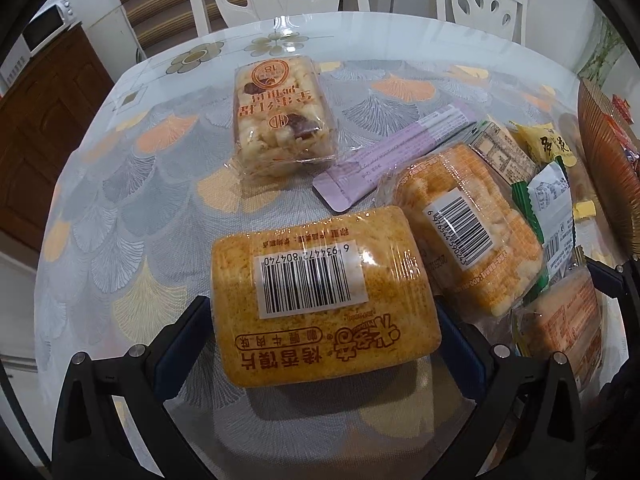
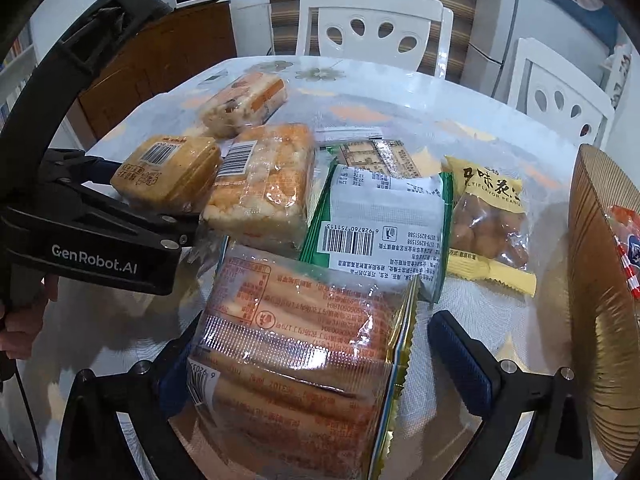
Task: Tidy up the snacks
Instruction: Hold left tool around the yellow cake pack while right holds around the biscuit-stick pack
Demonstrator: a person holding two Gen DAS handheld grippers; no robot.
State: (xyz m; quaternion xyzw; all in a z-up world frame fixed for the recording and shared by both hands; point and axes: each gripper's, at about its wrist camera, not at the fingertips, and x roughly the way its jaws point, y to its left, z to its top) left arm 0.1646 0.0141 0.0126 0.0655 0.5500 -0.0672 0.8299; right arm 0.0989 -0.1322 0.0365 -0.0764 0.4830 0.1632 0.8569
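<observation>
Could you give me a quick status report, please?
Left gripper shut on baked-slice pack. Right gripper open around sausage pack. Rice-puff pack crowds left.

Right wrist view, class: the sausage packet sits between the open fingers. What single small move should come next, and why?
Probably close the right hand-held gripper on the sausage packet. Its fingers already stand on either side of the packet, open, with a gap at the right finger. The basket stands just to the right, a likely place to carry it.
</observation>
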